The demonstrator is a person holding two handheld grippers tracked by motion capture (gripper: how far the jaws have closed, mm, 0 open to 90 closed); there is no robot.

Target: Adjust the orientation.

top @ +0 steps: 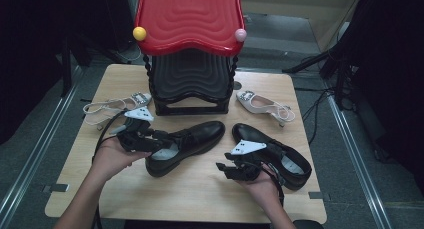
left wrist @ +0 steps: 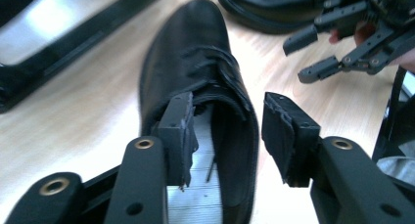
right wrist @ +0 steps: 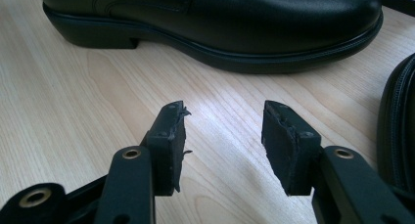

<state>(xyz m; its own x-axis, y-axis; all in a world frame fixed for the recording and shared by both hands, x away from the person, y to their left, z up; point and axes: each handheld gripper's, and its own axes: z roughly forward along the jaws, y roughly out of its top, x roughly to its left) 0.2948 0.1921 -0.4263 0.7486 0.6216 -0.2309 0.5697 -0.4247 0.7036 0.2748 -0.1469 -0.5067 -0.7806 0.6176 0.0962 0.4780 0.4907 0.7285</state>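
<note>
Left hand-held gripper [left wrist: 227, 131] gapes astride glossy black leather shoe's [left wrist: 200, 72] collar; right hand-held gripper [right wrist: 222, 136] wide open, empty

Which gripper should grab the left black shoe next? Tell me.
Left. The left gripper is open, its fingers straddling the collar of the left black shoe. The right gripper is open over bare table.

A light wooden table [top: 200, 199] with rounded corners carries a black ridged stand [top: 190, 86] at its far middle (a red wavy top sits above it). A white slingback heel [top: 116, 108] lies at the far left and its mate [top: 264, 105] at the far right. Two black leather dress shoes rest near the middle: the left shoe [top: 185, 145] angled toward the stand, the right shoe [top: 275, 151] beside it.
</note>
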